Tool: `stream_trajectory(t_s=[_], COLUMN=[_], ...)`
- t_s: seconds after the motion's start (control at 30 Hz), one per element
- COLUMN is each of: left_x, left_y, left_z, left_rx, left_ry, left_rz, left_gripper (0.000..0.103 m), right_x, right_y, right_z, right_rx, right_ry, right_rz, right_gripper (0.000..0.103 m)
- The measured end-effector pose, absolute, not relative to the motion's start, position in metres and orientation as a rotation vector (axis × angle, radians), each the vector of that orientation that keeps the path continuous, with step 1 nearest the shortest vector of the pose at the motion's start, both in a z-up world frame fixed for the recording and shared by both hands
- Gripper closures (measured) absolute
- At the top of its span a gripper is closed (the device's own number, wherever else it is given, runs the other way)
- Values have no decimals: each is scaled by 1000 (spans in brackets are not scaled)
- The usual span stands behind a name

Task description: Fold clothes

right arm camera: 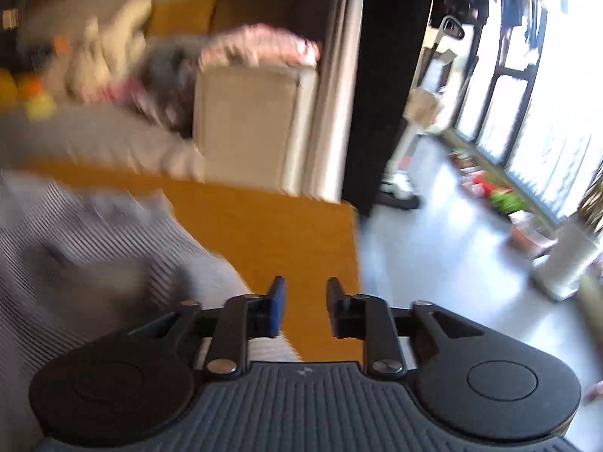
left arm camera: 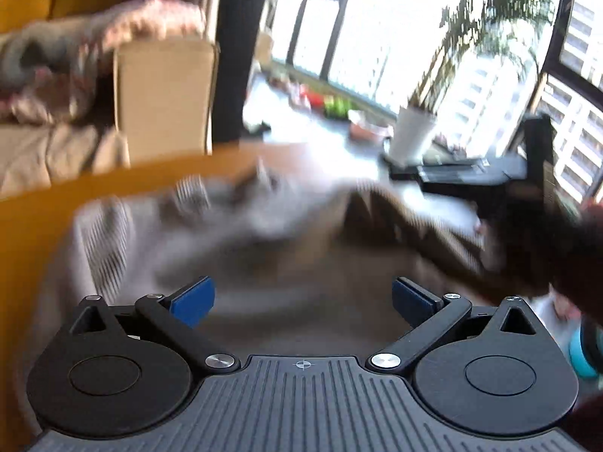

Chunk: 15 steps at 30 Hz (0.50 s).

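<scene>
A grey striped garment [left arm camera: 158, 233] lies rumpled on the orange table [left arm camera: 34, 218], blurred by motion. My left gripper [left arm camera: 303, 299] is wide open and empty just above the cloth. In the right wrist view the same striped garment [right arm camera: 75, 248] covers the left part of the orange table [right arm camera: 264, 226]. My right gripper [right arm camera: 304, 310] is open with a narrow gap, empty, over the table's bare right side near its edge. A dark blurred shape [left arm camera: 546, 248] at the right of the left wrist view sits at the cloth's far end.
A beige sofa [right arm camera: 248, 120] with a pile of clothes [right arm camera: 256, 45] stands behind the table. A dark pillar [right arm camera: 380, 86], bright windows, a white planter [left arm camera: 409, 139] and a glossy floor [right arm camera: 433, 256] lie to the right. The table edge drops off right of my right gripper.
</scene>
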State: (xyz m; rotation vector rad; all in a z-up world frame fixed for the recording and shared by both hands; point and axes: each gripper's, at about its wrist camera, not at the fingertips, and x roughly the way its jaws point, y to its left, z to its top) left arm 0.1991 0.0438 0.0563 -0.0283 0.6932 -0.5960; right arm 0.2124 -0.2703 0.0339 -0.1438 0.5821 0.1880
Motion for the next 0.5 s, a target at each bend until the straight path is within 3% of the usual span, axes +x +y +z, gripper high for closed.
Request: stream_trajectory(t_s=[0.13,0.33,0.4,0.5], left_x=[232,276,280,283], left_y=[51,76,88,107], left_z=[64,36,28,22], left_rx=[20,98,109,123], left_ry=[639,721,732,735], left_rz=[-461,-224,-191,-139], left_gripper=[0,0,3,3], right_x=[225,287,310,327], right_y=[-257,-180,-154,-117], right_z=[59,31,11,-1], right_rx=[-45,-135,-168,-217], right_ry=[607,702,774,748], right_rz=[348,456,451,446], right_gripper=[65,63,84,84])
